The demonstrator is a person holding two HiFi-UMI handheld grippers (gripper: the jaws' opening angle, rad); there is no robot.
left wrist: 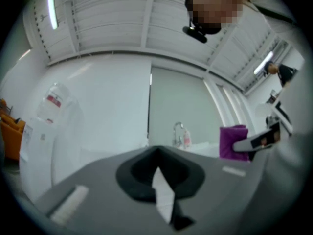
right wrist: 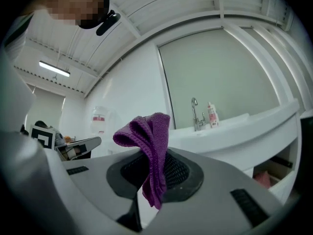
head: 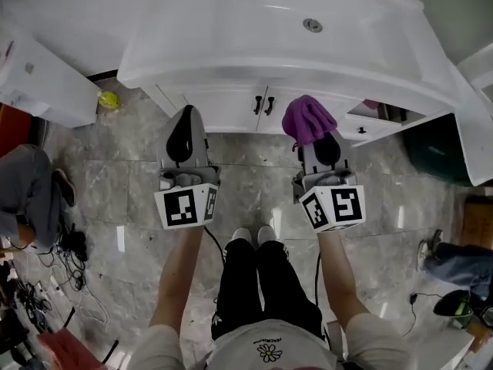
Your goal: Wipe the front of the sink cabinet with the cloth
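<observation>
A purple cloth (head: 307, 119) is pinched in my right gripper (head: 326, 146), bunched up just in front of the white sink cabinet doors (head: 231, 106) under the basin (head: 285, 37). In the right gripper view the cloth (right wrist: 151, 151) hangs folded between the shut jaws, with the faucet (right wrist: 195, 112) beyond. My left gripper (head: 182, 137) is held to the left of it, near the cabinet's left door, shut with nothing in it; its jaws (left wrist: 159, 180) meet in the left gripper view. The cloth (left wrist: 232, 141) shows at that view's right.
Black door handles (head: 263, 104) sit mid-cabinet. An open drawer (head: 370, 118) stands at the right. A yellow-green object (head: 108, 99) lies on the marble floor at the left. Cables (head: 69, 284) and another person's legs (head: 31, 191) are at far left.
</observation>
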